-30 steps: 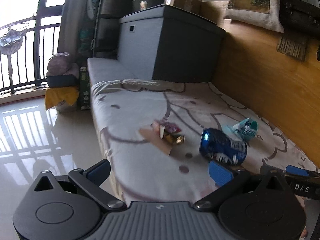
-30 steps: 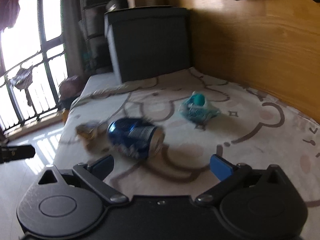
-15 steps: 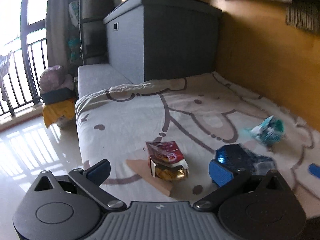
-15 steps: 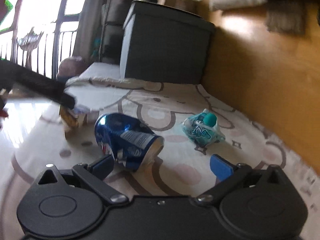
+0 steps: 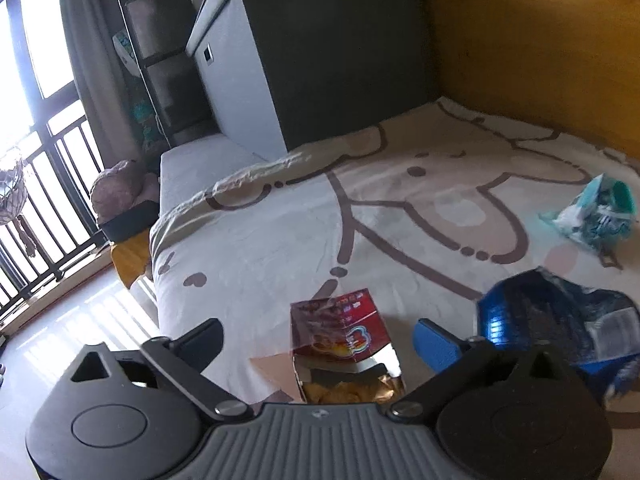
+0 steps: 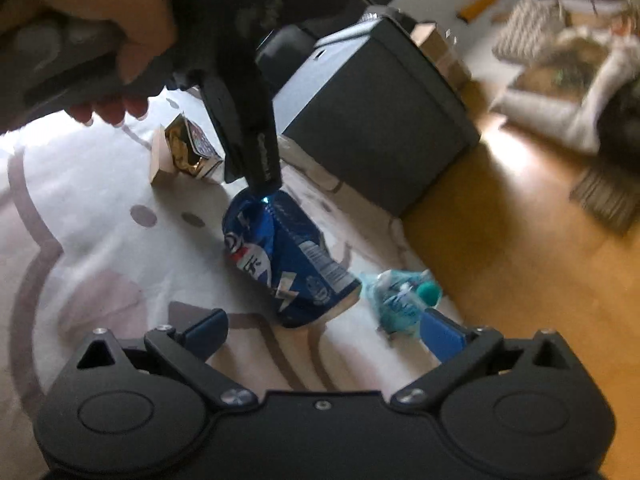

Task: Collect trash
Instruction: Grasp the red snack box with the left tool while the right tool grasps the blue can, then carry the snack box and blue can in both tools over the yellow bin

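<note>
Closing in, the left gripper (image 5: 316, 340) now straddles the snack box (image 5: 344, 340), jaws spread like the right gripper's (image 6: 324, 332); light, crushable cardboard, best pinched across its sides.

On the bed (image 5: 260, 240): snack box (image 5: 342, 336) left, crushed can (image 5: 560, 312) right of it, crumpled wrapper (image 5: 596, 216) further right and behind; storage box (image 5: 304, 60) at the bed's far end

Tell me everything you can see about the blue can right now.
The can is blue metal with white print and a label panel, crushed and dented. It lies on its side on the patterned sheet, between the snack box and the teal wrapper. A left gripper finger meets its upper end; the right gripper is open, not touching.
</note>
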The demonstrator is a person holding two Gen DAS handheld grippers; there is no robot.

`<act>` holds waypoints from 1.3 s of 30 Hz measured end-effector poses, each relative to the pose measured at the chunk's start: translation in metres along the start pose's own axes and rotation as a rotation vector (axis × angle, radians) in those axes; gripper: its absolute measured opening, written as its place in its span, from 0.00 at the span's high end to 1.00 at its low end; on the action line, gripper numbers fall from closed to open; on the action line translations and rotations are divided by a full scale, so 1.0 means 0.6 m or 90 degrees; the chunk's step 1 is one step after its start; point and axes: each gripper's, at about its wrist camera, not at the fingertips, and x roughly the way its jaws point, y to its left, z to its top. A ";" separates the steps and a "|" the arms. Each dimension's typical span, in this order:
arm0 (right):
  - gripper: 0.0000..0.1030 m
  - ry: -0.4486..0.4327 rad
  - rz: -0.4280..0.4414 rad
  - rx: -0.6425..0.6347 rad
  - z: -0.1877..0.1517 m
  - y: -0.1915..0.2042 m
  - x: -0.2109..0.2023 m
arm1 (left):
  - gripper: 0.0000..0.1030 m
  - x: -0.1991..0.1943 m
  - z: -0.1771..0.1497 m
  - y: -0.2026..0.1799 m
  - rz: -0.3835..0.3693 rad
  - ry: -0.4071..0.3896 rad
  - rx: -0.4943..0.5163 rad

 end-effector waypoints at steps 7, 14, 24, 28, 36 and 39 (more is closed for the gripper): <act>0.15 -0.006 -0.009 -0.038 0.010 0.014 0.023 | 0.29 0.031 -0.010 0.004 -0.020 0.024 -0.018; 0.28 -0.024 -0.030 -0.080 0.030 0.025 0.064 | 0.45 0.024 -0.018 0.010 -0.032 0.010 -0.016; 0.67 -0.030 -0.072 -0.123 0.042 0.046 0.091 | 0.47 -0.003 -0.025 0.034 -0.050 -0.016 -0.023; 0.71 -0.018 -0.045 -0.034 0.046 0.010 0.082 | 0.48 -0.025 -0.025 0.045 -0.059 -0.032 -0.027; 0.73 0.024 0.071 0.221 0.040 -0.084 0.043 | 0.48 -0.084 -0.041 0.068 -0.087 -0.045 -0.051; 0.73 0.038 0.104 0.297 0.029 -0.112 0.023 | 0.48 -0.110 -0.050 0.077 -0.095 -0.047 -0.064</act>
